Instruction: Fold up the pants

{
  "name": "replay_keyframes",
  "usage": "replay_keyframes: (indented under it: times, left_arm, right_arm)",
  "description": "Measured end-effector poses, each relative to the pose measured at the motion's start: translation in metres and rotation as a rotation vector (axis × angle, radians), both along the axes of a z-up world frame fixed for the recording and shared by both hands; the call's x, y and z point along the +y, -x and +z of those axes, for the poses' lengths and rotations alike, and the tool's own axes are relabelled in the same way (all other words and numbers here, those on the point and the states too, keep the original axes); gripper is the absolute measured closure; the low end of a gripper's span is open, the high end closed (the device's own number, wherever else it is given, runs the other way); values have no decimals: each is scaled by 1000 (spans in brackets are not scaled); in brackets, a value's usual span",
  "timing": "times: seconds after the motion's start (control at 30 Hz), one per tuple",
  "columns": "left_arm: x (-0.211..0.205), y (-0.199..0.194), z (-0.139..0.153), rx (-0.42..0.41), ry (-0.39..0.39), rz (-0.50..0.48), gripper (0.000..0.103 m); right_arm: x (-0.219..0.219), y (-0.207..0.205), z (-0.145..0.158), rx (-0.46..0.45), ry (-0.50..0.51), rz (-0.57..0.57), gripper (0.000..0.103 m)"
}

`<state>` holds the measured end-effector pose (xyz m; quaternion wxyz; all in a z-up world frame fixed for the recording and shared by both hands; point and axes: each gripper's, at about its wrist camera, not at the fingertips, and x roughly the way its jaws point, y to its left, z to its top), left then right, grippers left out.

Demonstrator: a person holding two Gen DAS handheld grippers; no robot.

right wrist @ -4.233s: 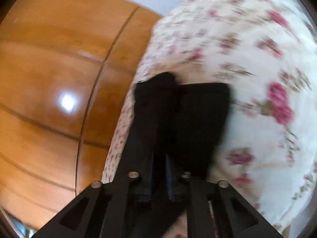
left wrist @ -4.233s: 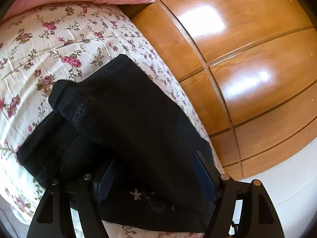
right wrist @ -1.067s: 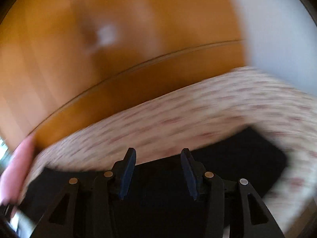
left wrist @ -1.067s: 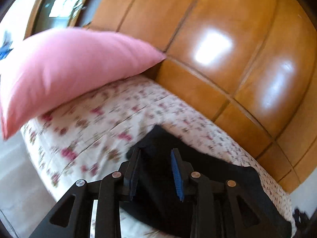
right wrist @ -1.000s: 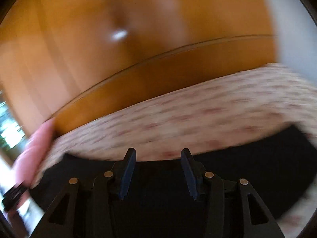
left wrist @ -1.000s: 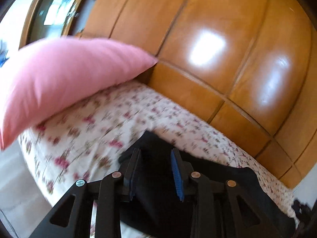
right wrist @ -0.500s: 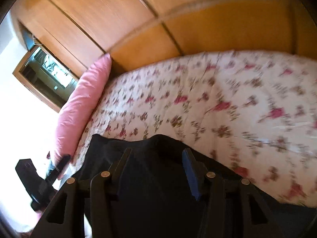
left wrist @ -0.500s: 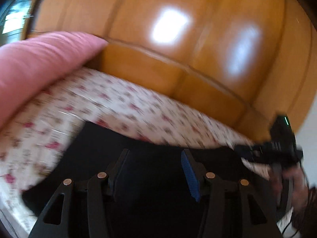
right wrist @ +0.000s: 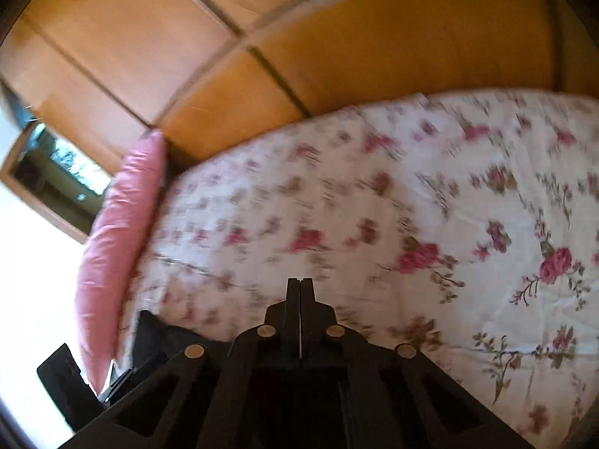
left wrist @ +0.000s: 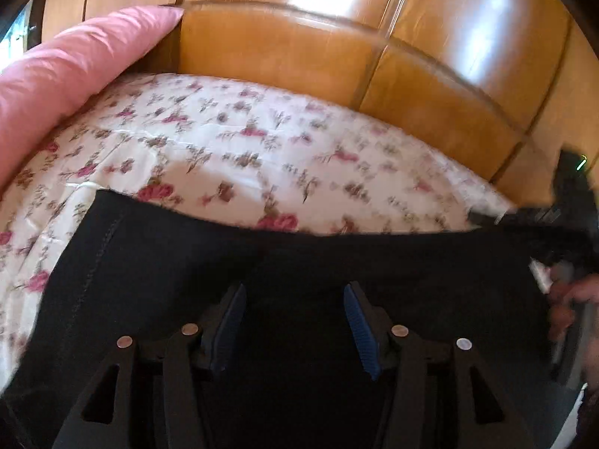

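Left wrist view: the left gripper fills the bottom centre of the frame, its blue-padded fingers standing apart and still spreading, with nothing pinched between them. Beneath and ahead of them the black pants lie spread across the lower half of the frame, their far edge running in a nearly straight line from middle left to middle right. A stitched seam shows near their left end. Beyond the pants the floral bedsheet crosses the middle of the frame, with a pink pillow at upper left and a glossy wooden headboard across the top. At the right edge the right gripper appears dark and blurred at the end of the pants' edge, a hand just below it. Right wrist view: the right gripper sits at bottom centre, its fingers pressed flat together at the tips; whether cloth is caught between them cannot be told. The pants show only as a dark strip at lower left, beside the gripper body. The sheet fills the right and middle, the pillow stands along the left, and the wooden panels span the top.
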<state>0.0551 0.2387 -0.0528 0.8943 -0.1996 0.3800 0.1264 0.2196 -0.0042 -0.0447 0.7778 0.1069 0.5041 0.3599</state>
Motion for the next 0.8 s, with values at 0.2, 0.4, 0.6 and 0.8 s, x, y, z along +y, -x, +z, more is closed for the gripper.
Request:
replay_keyframes:
  times: [0.2, 0.4, 0.6, 0.8]
  left_arm:
    - [8, 14, -2, -66, 60, 4, 47]
    - [13, 14, 2, -86, 88, 7, 46]
    - [7, 32, 8, -74, 72, 51, 46]
    - [-25, 57, 6, 3, -218, 29, 46]
  right_arm:
    - [-41, 44, 33, -129, -150, -34, 98]
    - [-18, 112, 51, -255, -61, 191, 98]
    - [30, 87, 0, -238, 209, 195, 103]
    - [30, 76, 2, -242, 152, 159, 103]
